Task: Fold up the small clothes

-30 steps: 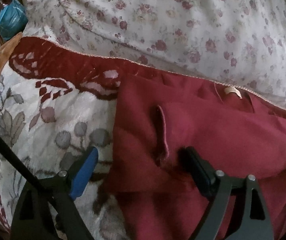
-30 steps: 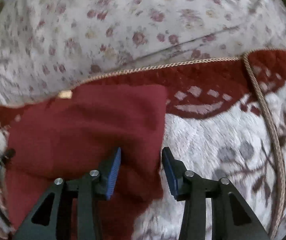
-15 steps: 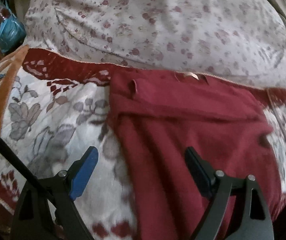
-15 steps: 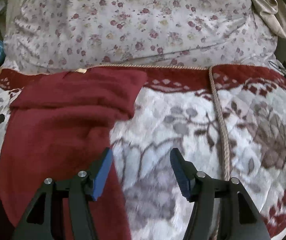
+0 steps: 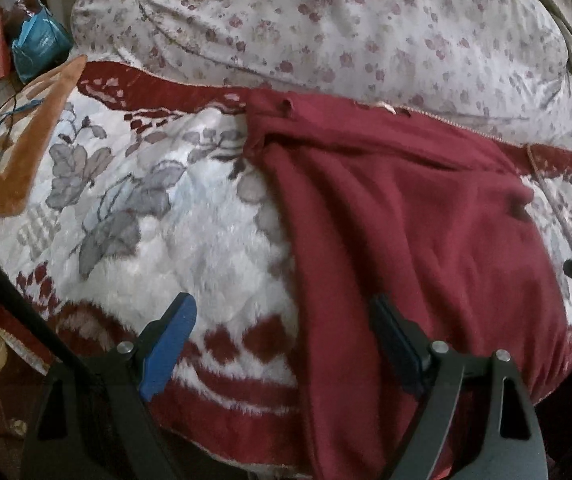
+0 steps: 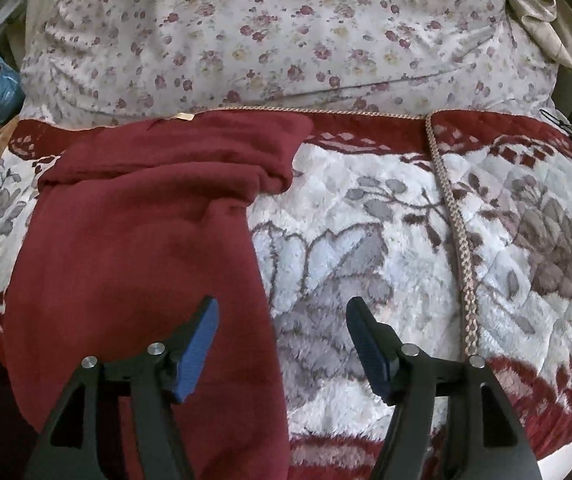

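A dark red garment (image 5: pixel 406 216) lies spread lengthwise on a plush white blanket with grey flowers (image 5: pixel 158 216), its far end folded back toward me. In the right wrist view the same garment (image 6: pixel 138 240) fills the left side, the folded flap on top. My left gripper (image 5: pixel 282 340) hovers open above the garment's left edge, holding nothing. My right gripper (image 6: pixel 282 340) hangs above the garment's right edge; its jaws are opening and grip nothing. Each gripper's tip shows at the other view's side edge.
A big flowered pillow (image 6: pixel 286 40) lies behind the blanket (image 6: pixel 406 240). A braided cord trim (image 6: pixel 458 232) runs down the blanket on the right. A blue bag (image 5: pixel 34 48) and clutter sit at the far left. Beige cloth (image 6: pixel 542 12) hangs top right.
Both grippers have pulled back toward me from the garment's far end, which now lies folded over. The right gripper's jaws have spread wider. More of the blanket shows.
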A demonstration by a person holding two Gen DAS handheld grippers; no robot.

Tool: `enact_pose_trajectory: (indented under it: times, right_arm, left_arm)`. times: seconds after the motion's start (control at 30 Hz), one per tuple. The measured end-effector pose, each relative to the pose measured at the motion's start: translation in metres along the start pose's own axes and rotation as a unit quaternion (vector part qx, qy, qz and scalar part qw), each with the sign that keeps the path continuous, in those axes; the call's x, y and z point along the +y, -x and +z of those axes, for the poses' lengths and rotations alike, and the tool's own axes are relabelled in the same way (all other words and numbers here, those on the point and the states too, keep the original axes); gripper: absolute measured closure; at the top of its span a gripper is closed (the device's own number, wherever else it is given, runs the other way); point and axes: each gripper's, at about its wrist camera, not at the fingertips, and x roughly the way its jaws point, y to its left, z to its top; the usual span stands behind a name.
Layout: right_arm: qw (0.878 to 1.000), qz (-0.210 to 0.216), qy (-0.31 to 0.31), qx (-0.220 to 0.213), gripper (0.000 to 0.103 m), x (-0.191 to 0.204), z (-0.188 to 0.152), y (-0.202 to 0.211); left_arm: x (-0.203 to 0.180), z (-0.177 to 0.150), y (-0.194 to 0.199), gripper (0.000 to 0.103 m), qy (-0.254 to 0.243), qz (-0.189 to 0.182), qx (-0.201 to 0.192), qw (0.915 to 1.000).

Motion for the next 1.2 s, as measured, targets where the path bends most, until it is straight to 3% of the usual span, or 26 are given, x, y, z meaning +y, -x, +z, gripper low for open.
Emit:
enact_pose_trajectory:
  times: [1.0,1.2]
  right_arm:
    - [1.000,0.002,0.003,0.025,0.024,0.004,-0.009,-0.002]
    - [0.999,0.021,-0.011,0.039,0.023,-0.002,-0.015,-0.005]
  left_arm:
    - [0.001,-0.006,-0.003,0.016,-0.001,0.010,0.011,0.9999]
    - [0.000,-0.007,-0.004,0.016,-0.003,0.010,0.011,0.9999]
